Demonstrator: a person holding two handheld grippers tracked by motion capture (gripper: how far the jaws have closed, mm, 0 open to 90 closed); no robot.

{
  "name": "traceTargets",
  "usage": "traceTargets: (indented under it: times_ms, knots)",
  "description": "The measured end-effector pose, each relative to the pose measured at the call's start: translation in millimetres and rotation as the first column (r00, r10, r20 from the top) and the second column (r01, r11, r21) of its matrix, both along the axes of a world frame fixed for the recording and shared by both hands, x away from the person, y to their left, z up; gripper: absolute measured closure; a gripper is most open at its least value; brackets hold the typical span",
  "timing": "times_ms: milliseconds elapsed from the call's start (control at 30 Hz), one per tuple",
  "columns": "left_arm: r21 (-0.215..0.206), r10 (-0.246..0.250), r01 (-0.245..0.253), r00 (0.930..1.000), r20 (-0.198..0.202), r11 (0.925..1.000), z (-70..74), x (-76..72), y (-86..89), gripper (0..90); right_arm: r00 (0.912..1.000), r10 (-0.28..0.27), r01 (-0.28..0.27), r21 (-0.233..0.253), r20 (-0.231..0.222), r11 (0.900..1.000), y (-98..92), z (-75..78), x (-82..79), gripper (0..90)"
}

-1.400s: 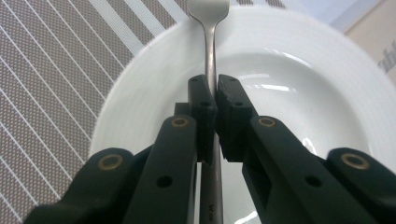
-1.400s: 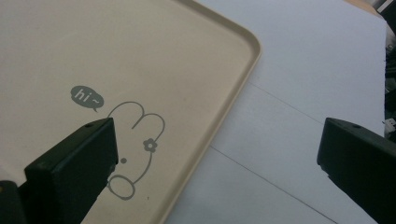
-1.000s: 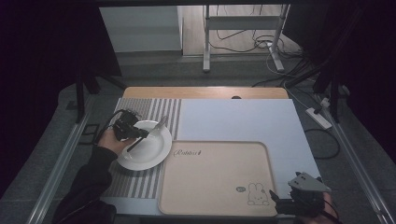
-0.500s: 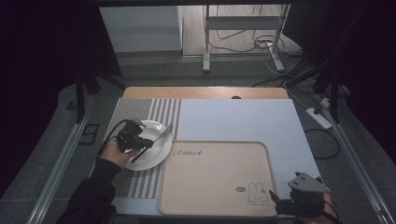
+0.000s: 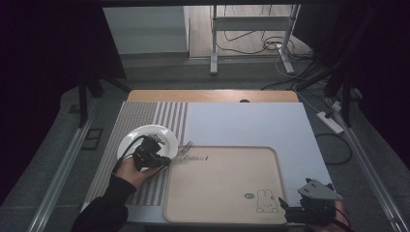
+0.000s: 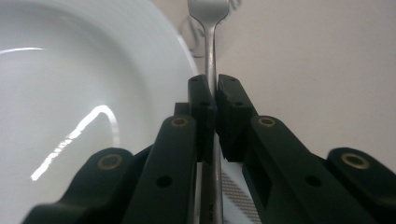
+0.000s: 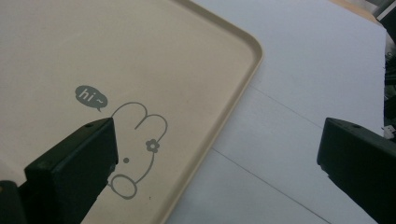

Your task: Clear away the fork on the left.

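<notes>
Wooden table (image 5: 145, 95), bare only along the far edge. Over nearly the whole top, a pale blue-white mat (image 5: 241, 123), flat, with thin seams visible in the right gripper view (image 7: 280, 154). On the left part, a grey striped placemat (image 5: 145, 118) running front to back. Upon the stripes, a white plate (image 5: 140, 137). On the near middle, a beige tray (image 5: 217, 183), rabbit drawing at its near right corner, left rim just beside the plate.

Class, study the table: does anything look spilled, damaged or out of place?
Nothing spilled or broken. The one oddity: the fork, clamped in the left gripper, lies across the tray's corner beside the white plate.
</notes>
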State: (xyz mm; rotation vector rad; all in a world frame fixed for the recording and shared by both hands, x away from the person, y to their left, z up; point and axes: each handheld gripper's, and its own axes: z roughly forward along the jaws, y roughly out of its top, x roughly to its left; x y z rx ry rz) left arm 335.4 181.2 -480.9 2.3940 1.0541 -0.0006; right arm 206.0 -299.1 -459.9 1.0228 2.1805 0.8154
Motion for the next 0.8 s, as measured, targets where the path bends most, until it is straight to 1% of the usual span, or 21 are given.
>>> traceTargets:
  times_ms: [33,67,133,167,200,233,267,333,400,533,633,733,800]
  knots:
    - [0.0,-0.008,0.008,1.0,-0.004,1.0,-1.2,-3.7,-6.1,84.9,1.0,0.0,0.0,0.0,0.001,1.0,0.1,-0.1,0.0,0.0]
    - [0.0,-0.008,0.008,1.0,-0.004,1.0,-1.2,-3.7,-6.1,84.9,1.0,0.001,-0.001,-0.001,0.001,1.0,0.1,-0.1,-0.1,0.0]
    - [-0.009,-0.009,0.009,0.9999,-0.008,0.9999,-3.2,-8.7,-14.4,84.9,1.0,0.001,-0.001,-0.003,0.002,1.0,0.3,-0.1,-0.1,0.0]
    - [-0.011,-0.016,0.016,0.9998,-0.01,0.9998,-3.7,-10.1,-17.2,84.9,1.0,0.001,-0.001,-0.003,0.002,1.0,0.3,-0.1,-0.1,0.0]
    - [-0.014,-0.033,0.032,0.9994,-0.009,0.9994,-4.7,-13.9,-24.5,84.9,1.0,0.002,-0.002,-0.004,0.001,1.0,0.3,-0.1,-0.2,0.0]
    - [-0.02,-0.034,0.034,0.9994,-0.008,0.9992,-5.4,-16.0,-28.2,84.9,1.0,0.002,-0.002,-0.005,0.001,1.0,0.3,-0.1,-0.1,0.0]
    - [-0.02,-0.034,0.034,0.9994,-0.008,0.9992,-5.4,-16.0,-28.2,84.9,1.0,0.002,-0.002,-0.005,0.001,1.0,0.4,-0.1,-0.1,0.0]
    - [-0.024,-0.045,0.045,0.9989,-0.011,0.9987,-7.1,-19.5,-35.5,84.9,1.0,0.002,-0.002,-0.005,0.001,1.0,0.4,-0.1,-0.1,0.0]
    - [-0.013,-0.057,0.057,0.9982,-0.016,0.9983,-9.3,-23.3,-44.0,84.9,1.0,0.002,-0.002,-0.006,0.0,1.0,0.4,-0.2,-0.1,0.0]
    - [-0.015,-0.071,0.071,0.9971,-0.028,0.9974,-12.7,-28.5,-55.9,84.9,1.0,0.004,-0.004,-0.008,0.0,1.0,0.6,-0.2,-0.3,0.0]
    - [-0.017,-0.082,0.081,0.9963,-0.027,0.9966,-14.3,-31.2,-61.8,84.9,1.0,0.005,-0.005,-0.008,0.0,1.0,0.6,-0.2,-0.2,0.0]
    - [-0.011,-0.096,0.095,0.9949,-0.033,0.9954,-18.2,-33.6,-70.9,84.9,1.0,0.008,-0.008,-0.009,-0.002,1.0,0.9,-0.4,-0.1,0.0]
    - [-0.007,-0.101,0.101,0.9943,-0.034,0.9948,-19.5,-33.8,-72.7,84.8,1.0,0.008,-0.008,-0.01,-0.002,1.0,1.0,-0.5,0.0,0.0]
